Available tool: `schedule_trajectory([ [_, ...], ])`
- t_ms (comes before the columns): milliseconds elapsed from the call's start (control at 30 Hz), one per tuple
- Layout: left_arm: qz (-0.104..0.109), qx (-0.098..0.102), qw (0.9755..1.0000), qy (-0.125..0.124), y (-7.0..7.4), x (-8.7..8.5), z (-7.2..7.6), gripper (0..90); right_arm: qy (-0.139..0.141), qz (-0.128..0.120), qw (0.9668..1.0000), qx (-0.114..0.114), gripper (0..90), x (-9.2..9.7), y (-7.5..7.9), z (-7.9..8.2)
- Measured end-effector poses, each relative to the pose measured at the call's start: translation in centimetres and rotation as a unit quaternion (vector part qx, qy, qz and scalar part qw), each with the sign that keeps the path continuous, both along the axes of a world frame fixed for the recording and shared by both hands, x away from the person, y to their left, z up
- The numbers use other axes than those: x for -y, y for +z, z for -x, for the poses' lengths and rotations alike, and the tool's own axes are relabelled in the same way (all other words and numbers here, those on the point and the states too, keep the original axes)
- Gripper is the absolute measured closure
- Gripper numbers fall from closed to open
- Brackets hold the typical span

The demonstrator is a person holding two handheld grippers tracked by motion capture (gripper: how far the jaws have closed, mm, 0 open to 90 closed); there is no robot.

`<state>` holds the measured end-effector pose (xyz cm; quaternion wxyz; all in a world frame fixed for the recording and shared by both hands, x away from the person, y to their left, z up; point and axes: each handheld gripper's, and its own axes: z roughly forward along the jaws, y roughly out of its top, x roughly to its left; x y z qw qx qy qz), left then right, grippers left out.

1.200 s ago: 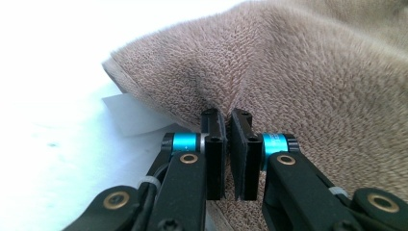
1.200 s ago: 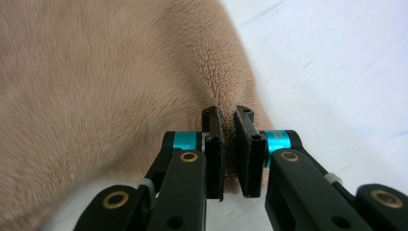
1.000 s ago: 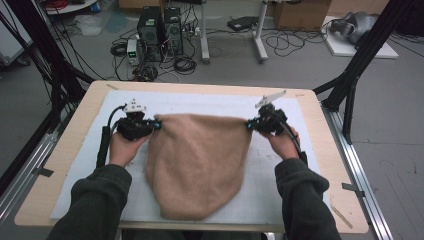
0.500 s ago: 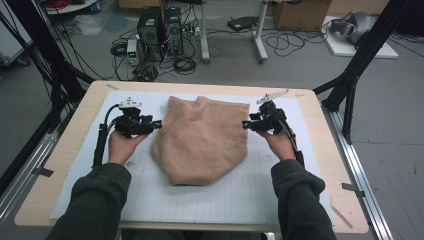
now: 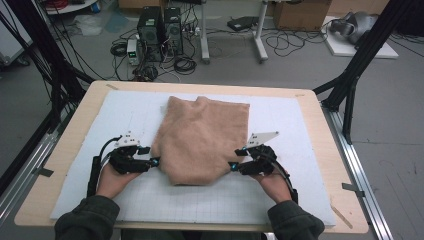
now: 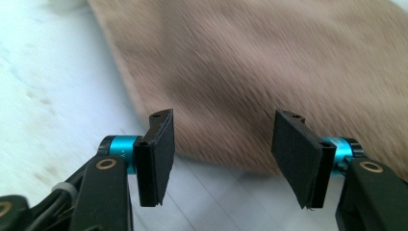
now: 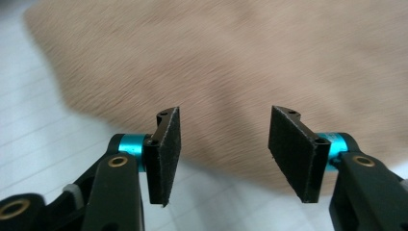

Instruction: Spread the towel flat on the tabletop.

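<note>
The tan cloth [image 6: 269, 72] is smeared by motion blur and cut off at the frame edges in both gripper views; its weave cannot be made out.

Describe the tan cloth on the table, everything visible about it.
The tan cloth looks like soft, fuzzy fleece, plain and unpatterned. It lies flat and folded on the white gridded mat, roughly rectangular, its near edge rounded and narrower. The left claw and right claw sit at its near corners, jaws just opened, nothing pinched between them.
</note>
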<state>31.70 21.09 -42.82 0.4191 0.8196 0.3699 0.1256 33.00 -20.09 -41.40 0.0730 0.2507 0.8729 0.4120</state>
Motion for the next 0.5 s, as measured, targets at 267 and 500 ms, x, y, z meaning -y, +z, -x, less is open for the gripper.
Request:
schedule_trajectory([
  [267, -0.015, -0.008, 0.9996, -0.020, -1.4, 2.0, -0.2, 43.5, 0.016, 0.017, 0.9997, -0.003, 41.7, -2.1, -2.3, 0.3],
  [500, -0.018, 0.021, 0.9995, -0.016, -1.7, 3.7, -0.5, 70.7, 0.021, 0.005, 0.9998, 0.001, 69.7, -3.1, -2.8, -0.7],
])
